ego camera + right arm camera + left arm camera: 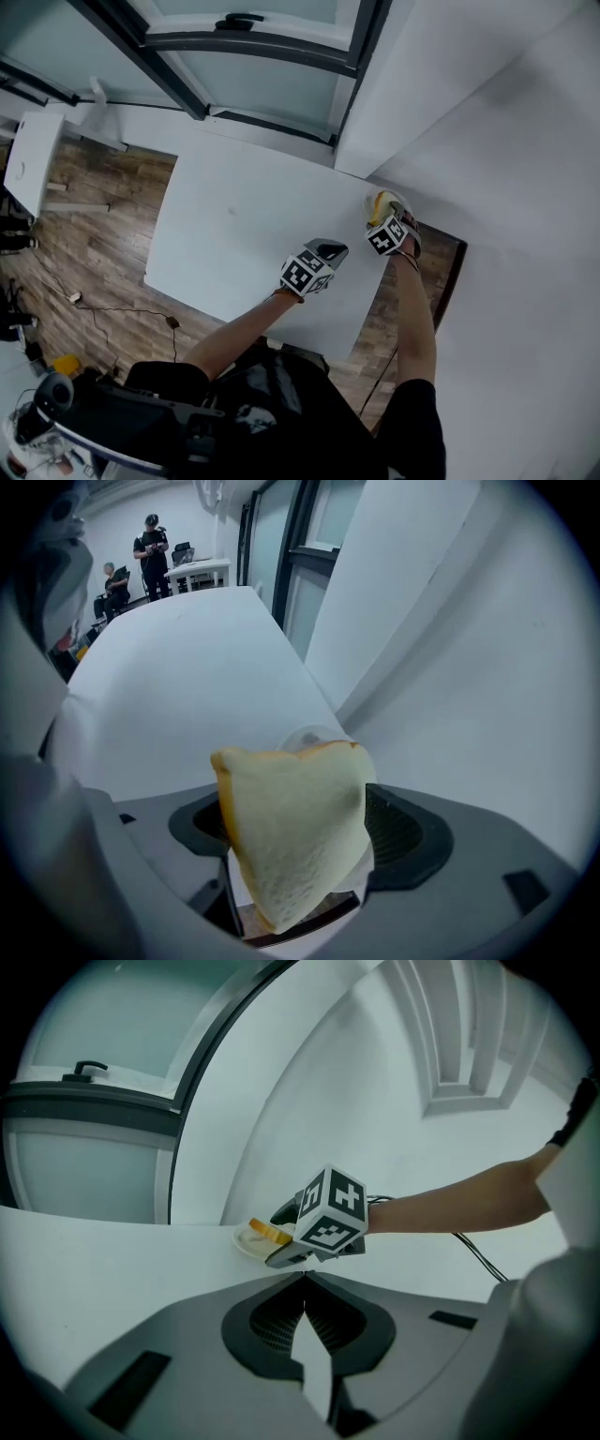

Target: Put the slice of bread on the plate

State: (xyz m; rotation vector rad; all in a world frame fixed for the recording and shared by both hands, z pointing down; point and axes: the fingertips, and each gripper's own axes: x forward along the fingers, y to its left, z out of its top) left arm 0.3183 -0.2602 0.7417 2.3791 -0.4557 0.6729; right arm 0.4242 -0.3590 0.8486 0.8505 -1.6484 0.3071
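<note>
Bread [291, 855], a soft, pale triangular slice with tan crust, sits loose between the wide-parted jaws of the right gripper [295, 803], over the round white plate [307, 735]. Judged light and crushable; grip gently across flat faces. Left gripper [305, 1283] hovers over the white table [234, 234], closed and empty; beyond it the right points steeply down.

Right gripper [384, 214] bears a black-white marker cube [330, 1210].

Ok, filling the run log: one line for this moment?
right gripper: open, bread slice between jaws, over plate | left gripper: shut, empty
</note>
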